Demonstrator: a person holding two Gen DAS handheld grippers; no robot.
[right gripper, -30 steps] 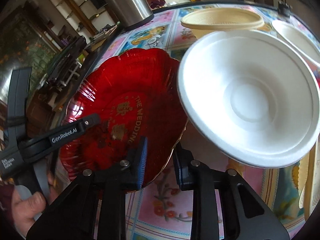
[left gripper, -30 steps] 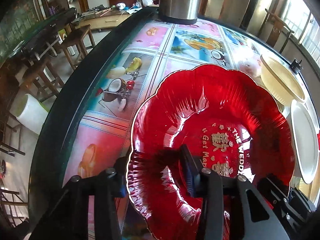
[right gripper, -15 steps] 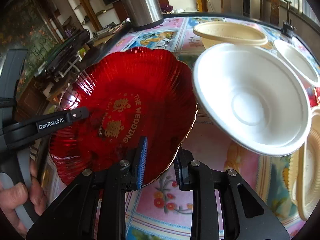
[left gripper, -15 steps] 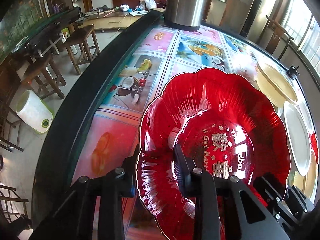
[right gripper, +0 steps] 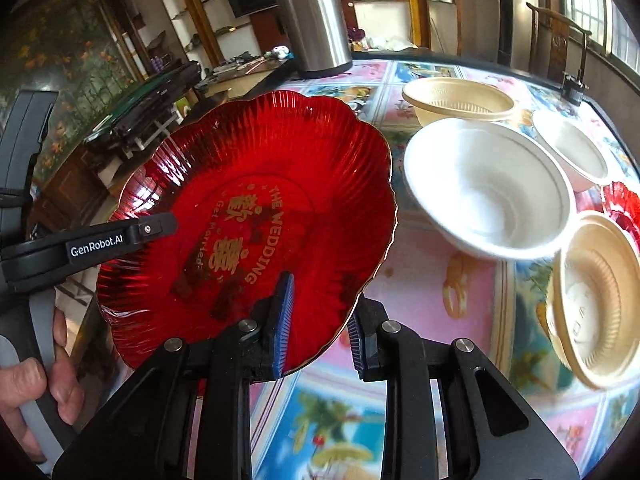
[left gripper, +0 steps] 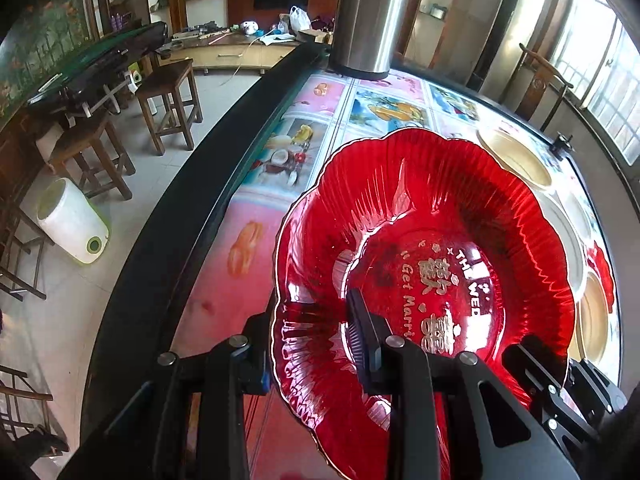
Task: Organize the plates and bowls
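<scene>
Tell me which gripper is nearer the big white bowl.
Right. The right gripper, clamped on the red plate rim, sits beside the big white bowl; the left gripper grips the plate's far side.

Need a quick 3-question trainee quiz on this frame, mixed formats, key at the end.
1. True or false: the red plate lies flat on the table.
2. Which gripper has the plate's rim between its fingers? A) left only B) right only C) both
3. Fill in: the big white bowl stands to the plate's ____ in the right wrist view.

Key:
1. False. It is tilted and off the table.
2. C. The left gripper and the right gripper each straddle the rim.
3. Right, beside the cream bowl and the steel flask.
</scene>
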